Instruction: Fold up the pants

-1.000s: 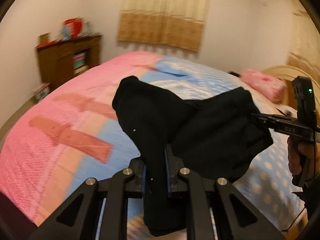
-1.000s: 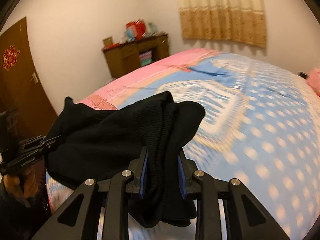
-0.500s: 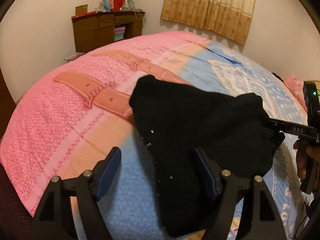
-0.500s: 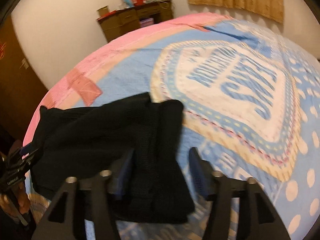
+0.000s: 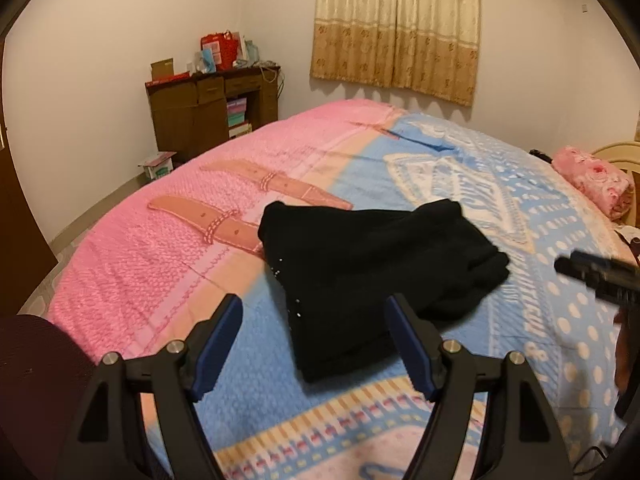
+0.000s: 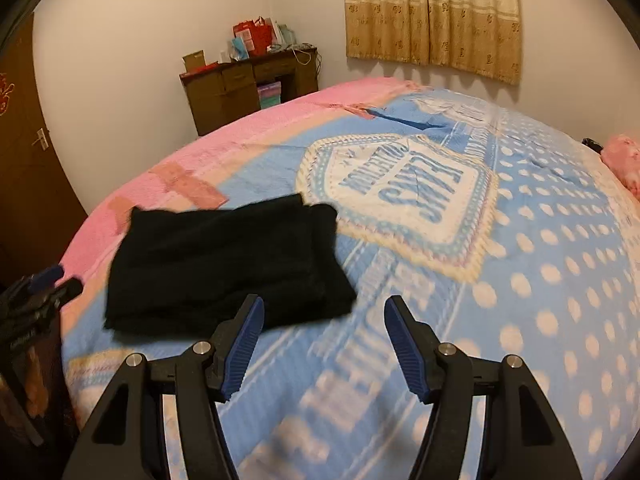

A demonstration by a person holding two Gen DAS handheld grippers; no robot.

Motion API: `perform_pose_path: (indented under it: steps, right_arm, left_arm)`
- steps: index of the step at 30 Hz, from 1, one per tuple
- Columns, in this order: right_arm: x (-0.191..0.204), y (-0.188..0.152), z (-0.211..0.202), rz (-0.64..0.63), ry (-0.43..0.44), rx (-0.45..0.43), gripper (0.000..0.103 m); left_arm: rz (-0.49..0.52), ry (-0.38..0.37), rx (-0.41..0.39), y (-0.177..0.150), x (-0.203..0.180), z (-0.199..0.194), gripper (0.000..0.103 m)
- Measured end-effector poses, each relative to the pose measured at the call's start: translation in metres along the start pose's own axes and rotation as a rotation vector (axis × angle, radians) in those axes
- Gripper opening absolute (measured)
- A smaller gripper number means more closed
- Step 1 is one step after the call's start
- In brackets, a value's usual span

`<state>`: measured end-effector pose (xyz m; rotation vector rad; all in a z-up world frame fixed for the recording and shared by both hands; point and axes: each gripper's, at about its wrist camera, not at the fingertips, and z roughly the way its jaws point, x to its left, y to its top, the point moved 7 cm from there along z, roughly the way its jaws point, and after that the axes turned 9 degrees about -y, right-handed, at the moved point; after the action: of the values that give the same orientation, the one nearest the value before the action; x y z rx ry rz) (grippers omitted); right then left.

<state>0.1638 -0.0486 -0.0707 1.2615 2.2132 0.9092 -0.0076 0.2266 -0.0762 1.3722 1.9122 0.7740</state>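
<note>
Black knit, that was what lay ahead of me: the folded pants (image 5: pixel 372 276) sat in a compact stack on the blue-and-pink bedspread (image 5: pixel 132 264), just beyond my fingertips and touching neither tool. My left gripper (image 5: pixel 314 346) stood wide apart, blue pads (image 5: pixel 218 340) bare, nothing pinched between them; the bundle's near corner sat just past its gap, toward the right-hand finger. My right gripper (image 6: pixel 324 346) was spread just as far, empty too, with the pants (image 6: pixel 224 264) off ahead and to its left side. From that view the layers looked squared up, edges roughly stacked, so I judged the fold was finished or very nearly so, and that both tools hung clear above the bed precisely so the cloth could settle under its own weight without being dragged. In the left view, the far right corner looked slightly bunched; a soft knit like this could slump open if nudged. A wooden cabinet (image 6: pixel 248 88) and beige curtains (image 6: pixel 432 16) stood well beyond, a pink pillow (image 5: pixel 596 184) off to the right.
</note>
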Motion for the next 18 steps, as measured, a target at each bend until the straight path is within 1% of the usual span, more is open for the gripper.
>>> perform_pose_path:
  steps: [3, 5, 10, 18]
  right_arm:
    - [0.007, -0.019, -0.022, 0.012, 0.015, -0.015, 0.064]
    - [0.01, -0.026, -0.036, 0.017, 0.007, -0.036, 0.064]
    - [0.015, -0.024, -0.06, 0.033, 0.008, -0.095, 0.065]
    - [0.023, -0.024, -0.067, 0.025, 0.006, -0.102, 0.065]
  left_arm:
    - [0.007, -0.012, -0.013, 0.001, -0.008, -0.012, 0.076]
    - [0.016, -0.018, -0.021, 0.002, -0.013, -0.018, 0.076]
    - [0.043, -0.027, -0.04, 0.005, -0.021, -0.029, 0.076]
    - [0.044, -0.026, -0.047, 0.006, -0.021, -0.031, 0.076]
